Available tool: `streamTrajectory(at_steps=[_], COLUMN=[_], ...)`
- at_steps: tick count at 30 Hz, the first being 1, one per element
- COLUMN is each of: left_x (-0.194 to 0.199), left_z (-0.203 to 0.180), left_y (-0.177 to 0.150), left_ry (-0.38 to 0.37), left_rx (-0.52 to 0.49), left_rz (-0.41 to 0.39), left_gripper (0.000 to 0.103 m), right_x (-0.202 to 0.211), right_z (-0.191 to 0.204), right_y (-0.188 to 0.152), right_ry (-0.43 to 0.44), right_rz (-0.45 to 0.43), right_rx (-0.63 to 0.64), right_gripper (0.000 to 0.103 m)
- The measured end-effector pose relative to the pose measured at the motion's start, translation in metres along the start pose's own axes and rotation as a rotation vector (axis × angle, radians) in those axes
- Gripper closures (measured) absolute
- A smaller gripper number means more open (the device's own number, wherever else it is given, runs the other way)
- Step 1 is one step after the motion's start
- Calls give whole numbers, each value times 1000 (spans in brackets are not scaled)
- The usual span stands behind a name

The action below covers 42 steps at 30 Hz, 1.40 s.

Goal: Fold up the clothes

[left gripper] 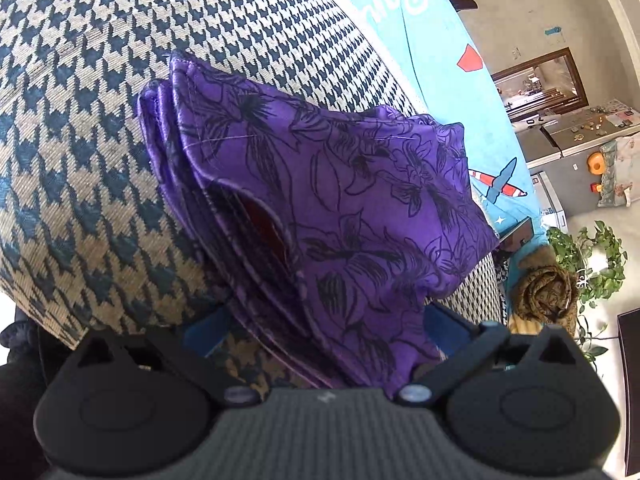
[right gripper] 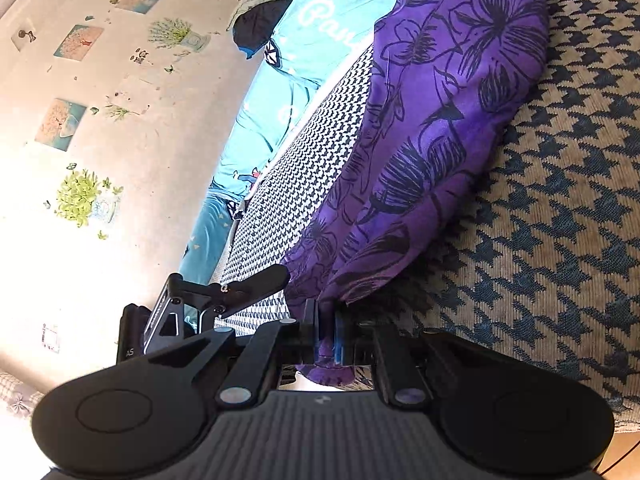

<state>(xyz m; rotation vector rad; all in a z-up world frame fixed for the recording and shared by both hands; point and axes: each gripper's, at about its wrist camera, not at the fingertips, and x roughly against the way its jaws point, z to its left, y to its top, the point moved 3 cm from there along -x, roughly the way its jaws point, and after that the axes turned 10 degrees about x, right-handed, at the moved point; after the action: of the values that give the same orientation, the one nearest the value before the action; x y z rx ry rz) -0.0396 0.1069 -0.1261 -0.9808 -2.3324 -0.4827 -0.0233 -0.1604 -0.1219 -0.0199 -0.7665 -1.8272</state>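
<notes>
A purple cloth with a black flower print (left gripper: 340, 200) lies folded in several layers on a houndstooth-covered surface (left gripper: 100, 120). My left gripper (left gripper: 324, 322) stands open. Its blue fingers (left gripper: 204, 330) are wide apart on either side of the cloth's near corner, and the fabric drapes over the gap. In the right wrist view the same purple cloth (right gripper: 440, 128) runs away from the camera in a long bunched fold. My right gripper (right gripper: 326, 346) is shut on the purple cloth's near end, with fabric poking out below the pads.
A turquoise printed sheet (left gripper: 440, 60) lies beyond the houndstooth cover (right gripper: 560, 220). In the left wrist view, a brown bundle (left gripper: 546, 292) and a leafy plant (left gripper: 592, 256) sit at the right. In the right wrist view, a wall with stickers (right gripper: 100, 120) fills the left, and a black gripper part (right gripper: 224, 296) sits close by.
</notes>
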Motion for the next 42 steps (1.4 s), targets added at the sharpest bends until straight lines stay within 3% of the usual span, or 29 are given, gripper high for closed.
streamTrajectory(at_steps=[8, 10, 12, 17, 21, 26, 29, 32, 34, 35, 36, 42], left_x=[-14, -18, -20, -18, -16, -13, -12, -11, -10, -9, -9, -12], left_z=[-12, -15, -13, -7, -4, 0, 3, 5, 7, 9, 10, 11], left_y=[3, 4, 5, 7, 8, 10, 11, 13, 16, 18, 21, 40], left_ry=[-64, -60, -23, -25, -39, -56, -58, -43, -28, -32, -39, -55], left_rx=[22, 14, 10, 36, 53, 75, 85, 90, 92, 103, 117, 152], left_rz=[-53, -53, -63, -76, -74, -73, -73, -89, -105, -117, -129, -208], left_gripper=[3, 16, 39, 50, 50, 50, 50, 50, 47, 44, 39, 18], right_x=[11, 9, 8, 3, -2, -12, -18, -23, -25, -25, -23, -12], right_z=[0, -1, -1, -11, -12, -22, -27, -27, -24, -23, -22, -12], right_y=[1, -2, -5, -15, -20, -28, -31, -29, -28, -27, -27, -22], right_ry=[40, 14, -11, -76, -115, -89, -66, -57, -64, -67, -67, -43], right_rz=[-23, -4, 14, 59, 73, 81, 64, 41, 41, 41, 38, 20], right_rx=[-19, -7, 4, -24, 2, -72, -108, -114, -92, -75, -62, -10], right_gripper=[94, 94, 94, 89, 65, 53, 51, 52, 69, 84, 87, 90])
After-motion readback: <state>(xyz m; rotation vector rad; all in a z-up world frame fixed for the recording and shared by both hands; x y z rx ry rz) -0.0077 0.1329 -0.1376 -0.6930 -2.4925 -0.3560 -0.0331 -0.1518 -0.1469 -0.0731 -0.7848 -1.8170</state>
